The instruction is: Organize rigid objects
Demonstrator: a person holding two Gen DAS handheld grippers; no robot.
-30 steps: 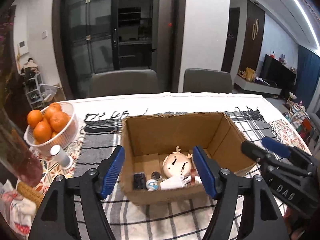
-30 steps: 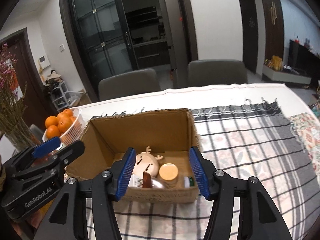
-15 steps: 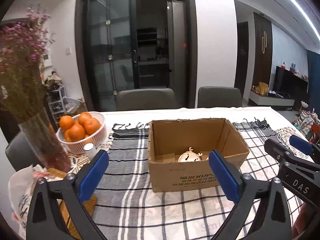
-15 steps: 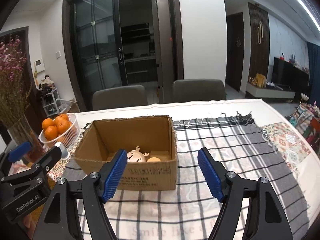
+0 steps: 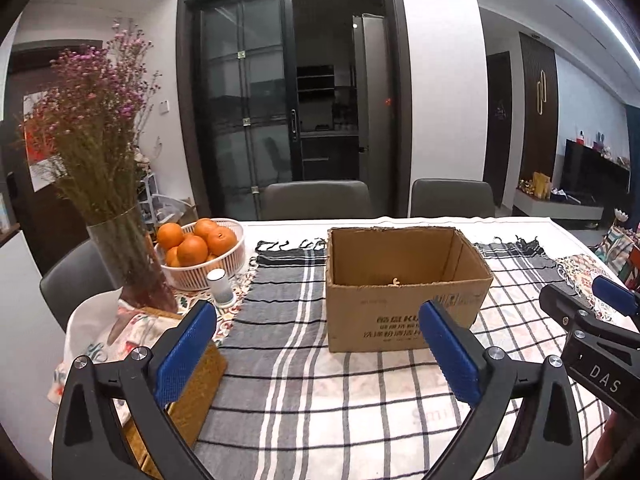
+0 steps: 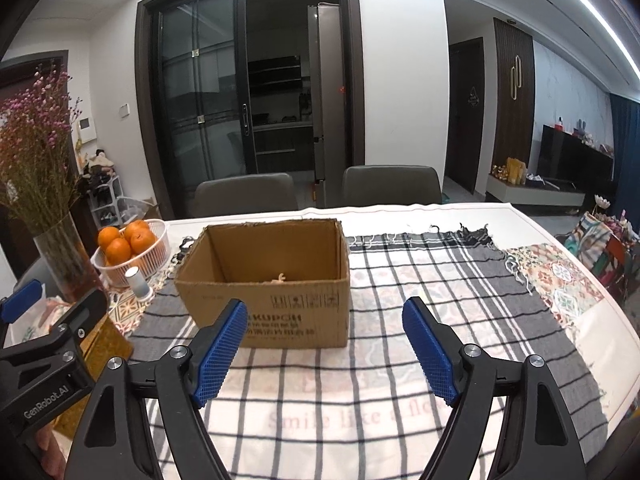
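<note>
Blue ribbed fingers (image 5: 184,354) of the left gripper (image 5: 316,354) stand spread wide with nothing between them, having just been opening; the blue pads of the right gripper (image 6: 324,354) also have just been parting and hold nothing. Both tools hang above the grey-and-white checked cloth (image 6: 400,380) that covers the worktop (image 6: 460,214), pointing down at a slant.

Just beyond the fingertips, ahead of both pairs, sits the open brown cardboard box (image 5: 400,312), printed lettering on its near wall. Over that wall only a pale wooden antler tip (image 6: 279,279) shows; whatever else lies inside is hidden from both cameras.

Off to the left of the left fingers stand a white ribbed basket of oranges (image 5: 200,254), a small white cylinder (image 5: 219,288) just in front of it, and a glass vase of dried pink flowers (image 5: 124,256). No loose item lies on the cloth near either tool.

The sorting appears to be at or near its close: both tools are empty and stand clear of the box. Any further move would call for finding another rigid item outside the box, bringing open fingers around it, closing, and carrying it over the cardboard rim.
</note>
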